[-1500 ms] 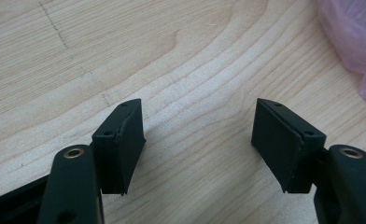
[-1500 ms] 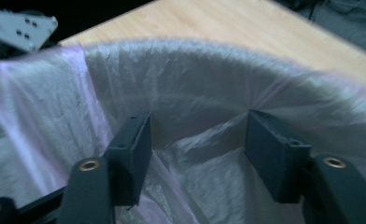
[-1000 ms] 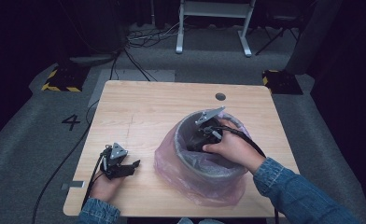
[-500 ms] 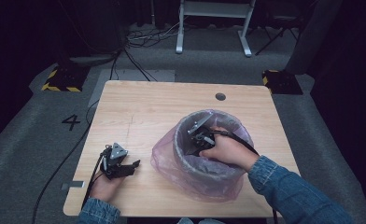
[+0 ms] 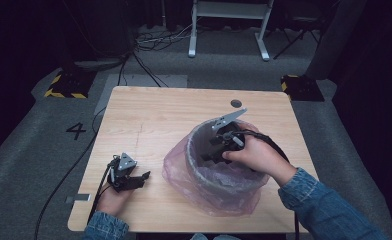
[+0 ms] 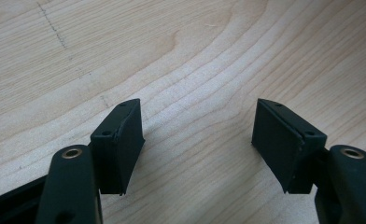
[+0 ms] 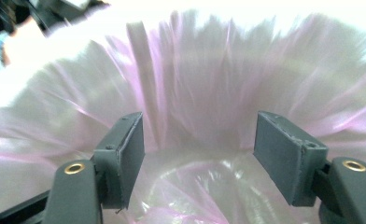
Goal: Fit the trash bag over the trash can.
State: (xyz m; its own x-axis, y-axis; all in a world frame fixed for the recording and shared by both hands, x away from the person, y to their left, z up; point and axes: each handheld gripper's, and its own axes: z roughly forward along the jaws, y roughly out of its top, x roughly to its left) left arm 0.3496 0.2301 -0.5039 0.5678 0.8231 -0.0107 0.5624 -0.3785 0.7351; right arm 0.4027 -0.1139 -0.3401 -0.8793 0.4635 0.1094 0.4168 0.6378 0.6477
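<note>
Your right claw is sitting inside the mouth of the grey bin, which is standing on the wooden surface toward its right front. The pink bag is lining the bin and spilling over its rim. The jaws are standing apart, have just been closing a little, and are gripping nothing. Your left claw is resting open on bare wood, well apart from the bin.

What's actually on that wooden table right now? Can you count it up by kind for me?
Handheld grippers: 2, the left gripper and the right gripper
Grey bins: 1
Pink plastic bags lining the bin: 1
Total: 4
</note>
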